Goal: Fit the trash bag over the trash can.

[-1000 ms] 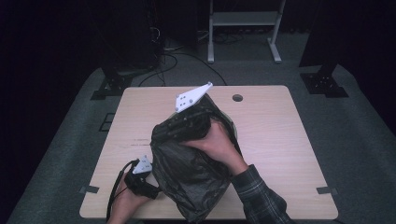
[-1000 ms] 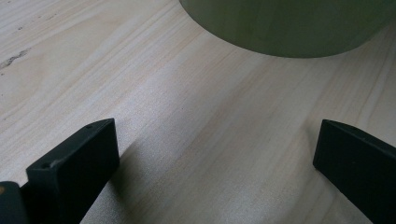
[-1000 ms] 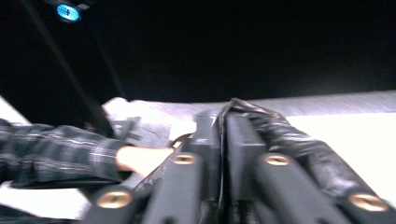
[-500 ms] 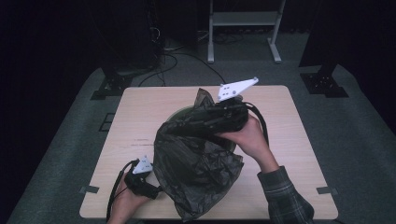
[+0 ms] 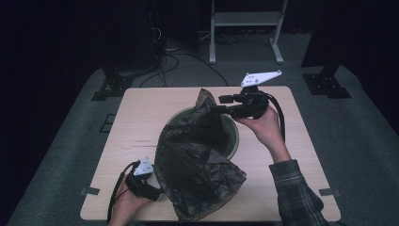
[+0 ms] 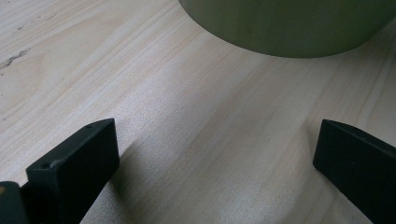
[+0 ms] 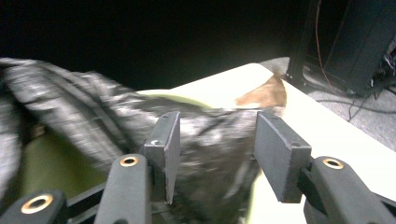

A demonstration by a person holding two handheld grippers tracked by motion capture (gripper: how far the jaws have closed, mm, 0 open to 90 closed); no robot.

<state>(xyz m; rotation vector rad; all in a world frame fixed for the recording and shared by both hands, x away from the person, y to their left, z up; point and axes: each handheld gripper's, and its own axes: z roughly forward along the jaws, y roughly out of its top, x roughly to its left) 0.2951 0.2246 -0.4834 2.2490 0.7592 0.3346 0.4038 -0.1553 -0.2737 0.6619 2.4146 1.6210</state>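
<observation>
Black plastic bag (image 5: 200,174), crumpled and glossy, lies across the middle of the high view, draped over a pale green round bin (image 5: 233,136) and spilling down toward the lower edge of the light wooden table (image 5: 136,122). One corner of the bag (image 7: 210,135) stands up in a thin brownish peak above the bin's far rim. No brand, label or writing can be read on the bag, the bin or the table.

Right of centre in the high view, the right gripper (image 5: 223,103) is held by a hand (image 5: 263,127) in a plaid sleeve and points left at the bag's raised upper edge. In the right gripper view its two black jaws stand apart, having just been opening, with blurred bag plastic between and behind them; whether the pads touch the plastic cannot be told.

At the lower left of the high view, the left gripper (image 5: 157,193) rests low on the table, just beside the bag's lower left fold, held by the other hand (image 5: 124,205). In the left gripper view its jaws are spread wide over bare wood, nothing between them, with the green bin wall (image 6: 285,25) at the upper right
</observation>
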